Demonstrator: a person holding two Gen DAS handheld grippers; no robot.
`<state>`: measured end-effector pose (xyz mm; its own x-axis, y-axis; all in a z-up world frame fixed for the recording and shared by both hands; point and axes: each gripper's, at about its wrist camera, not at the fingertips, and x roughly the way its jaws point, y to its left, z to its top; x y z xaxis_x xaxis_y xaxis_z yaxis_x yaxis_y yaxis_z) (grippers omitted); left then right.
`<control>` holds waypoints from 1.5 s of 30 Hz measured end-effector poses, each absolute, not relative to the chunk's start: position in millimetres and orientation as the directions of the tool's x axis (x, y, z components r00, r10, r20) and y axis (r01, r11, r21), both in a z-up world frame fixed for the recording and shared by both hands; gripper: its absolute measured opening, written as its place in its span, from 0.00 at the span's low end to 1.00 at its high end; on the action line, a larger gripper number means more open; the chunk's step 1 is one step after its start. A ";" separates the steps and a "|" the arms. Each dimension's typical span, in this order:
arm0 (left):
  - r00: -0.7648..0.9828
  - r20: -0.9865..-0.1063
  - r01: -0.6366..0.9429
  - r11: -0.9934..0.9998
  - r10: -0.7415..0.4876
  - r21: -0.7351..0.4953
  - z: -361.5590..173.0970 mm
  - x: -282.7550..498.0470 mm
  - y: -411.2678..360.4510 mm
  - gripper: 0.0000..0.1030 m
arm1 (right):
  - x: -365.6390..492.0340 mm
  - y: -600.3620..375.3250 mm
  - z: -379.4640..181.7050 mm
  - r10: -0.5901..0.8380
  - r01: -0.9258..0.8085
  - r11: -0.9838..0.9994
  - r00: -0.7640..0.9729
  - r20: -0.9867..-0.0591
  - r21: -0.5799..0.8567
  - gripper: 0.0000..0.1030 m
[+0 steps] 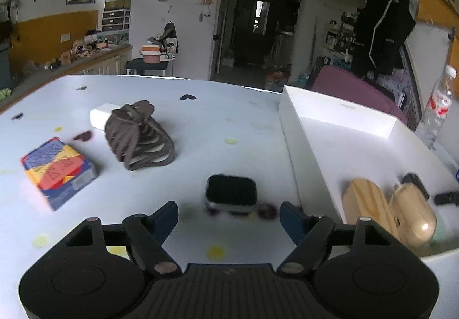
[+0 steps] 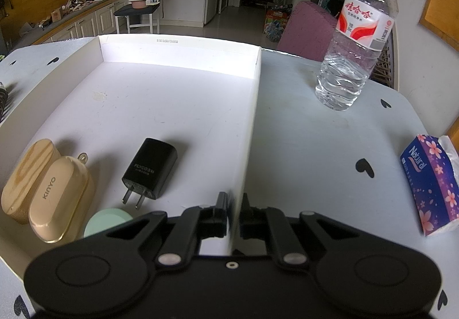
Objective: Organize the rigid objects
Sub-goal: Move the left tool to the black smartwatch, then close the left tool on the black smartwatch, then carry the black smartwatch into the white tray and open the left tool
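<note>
In the left wrist view my left gripper [image 1: 228, 217] is open, low over the table, with a small black box-like device [image 1: 231, 194] lying just ahead between its blue fingertips. A brown hair claw [image 1: 137, 134], a colourful card box [image 1: 57, 171] and a white block [image 1: 100, 115] lie further left. The white tray [image 1: 289, 129] stands to the right. In the right wrist view my right gripper [image 2: 235, 204] is shut on the tray's right wall [image 2: 252, 118]. Inside lie a black charger [image 2: 150, 172], a wooden case [image 2: 27, 172], a beige KINYO case [image 2: 61, 198] and a mint round object [image 2: 107, 221].
A water bottle [image 2: 358, 32] stands on the table right of the tray. A purple tissue pack [image 2: 430, 184] lies at the table's right edge. Heart stickers and coloured dots mark the tabletop. A pink chair [image 2: 307, 29] is beyond the far edge.
</note>
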<state>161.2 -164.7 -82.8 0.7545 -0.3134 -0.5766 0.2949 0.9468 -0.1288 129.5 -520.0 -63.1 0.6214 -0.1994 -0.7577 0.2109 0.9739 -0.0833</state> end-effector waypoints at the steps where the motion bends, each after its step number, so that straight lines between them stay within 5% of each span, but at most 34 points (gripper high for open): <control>1: 0.754 -0.575 0.296 0.946 -0.317 -0.133 -83.5 164.6 -165.3 0.76 | 129.6 -520.2 -63.2 -0.199 0.210 0.974 0.622 -0.758 -0.084 0.09; 7: 0.738 -0.571 0.324 0.931 -0.360 -0.169 -86.1 180.6 -166.2 0.76 | 129.6 -520.9 -63.3 -0.199 0.210 0.974 0.621 -0.758 -0.084 0.09; 14: 0.739 -0.570 0.322 0.931 -0.360 -0.170 -85.2 186.4 -158.5 0.56 | 129.9 -520.4 -63.6 -0.199 0.209 0.974 0.621 -0.758 -0.085 0.09; 37: 0.722 -0.593 0.446 0.895 -0.356 0.006 -88.4 191.7 -177.4 0.56 | 131.0 -520.9 -63.9 -0.201 0.206 0.974 0.621 -0.758 -0.090 0.10; 40: 0.731 -0.586 0.427 0.904 -0.348 -0.004 -88.8 191.9 -172.3 0.47 | 130.9 -520.2 -63.8 -0.201 0.206 0.974 0.621 -0.758 -0.090 0.10; 45: 0.738 -0.584 0.402 0.915 -0.338 -0.022 -88.8 185.0 -158.5 0.47 | 130.9 -519.9 -63.7 -0.202 0.206 0.974 0.621 -0.758 -0.091 0.10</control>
